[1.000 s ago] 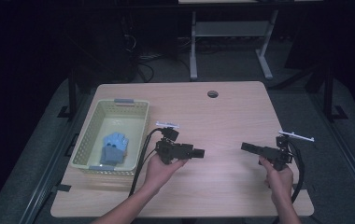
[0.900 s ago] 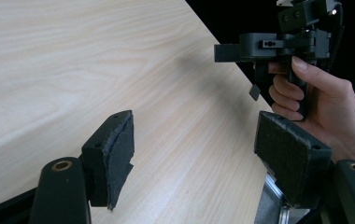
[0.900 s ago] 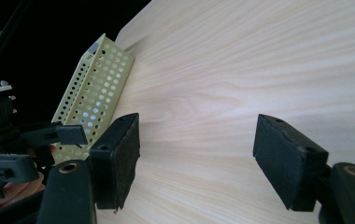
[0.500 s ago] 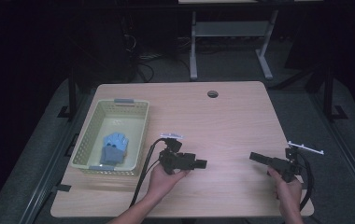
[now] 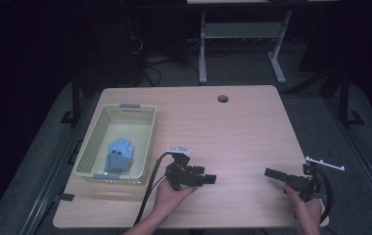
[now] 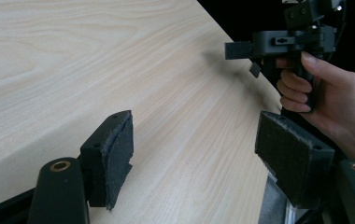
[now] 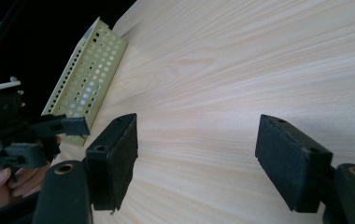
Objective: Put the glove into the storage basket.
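Note:
A person holds a black gripper in each hand over a pale wooden table (image 5: 238, 132). My left gripper (image 5: 209, 178) is near the front middle and points right, its jaws open over bare wood (image 6: 194, 154). Toward the front right corner, my right gripper (image 5: 271, 173) points left at it. Its jaws (image 7: 196, 154) stand wide and have just been opening a little further, with nothing between them. In the left gripper view the right gripper (image 6: 241, 48) faces me. The left gripper (image 7: 68, 125) appears at the left of the right gripper view. A blue folded thing (image 5: 119, 154) lies in a yellow basket (image 5: 123, 108).
The perforated basket (image 7: 88, 77) stands at the table's left side. A round cable hole (image 5: 222, 98) sits near the far edge. Cables trail from both grippers off the front edge. Dark floor and a white frame (image 5: 238, 32) lie beyond the table.
Both hands have drawn back toward the table's front edge and sunk a little. The right gripper has also shifted rightward. The basket and its blue content have not moved.

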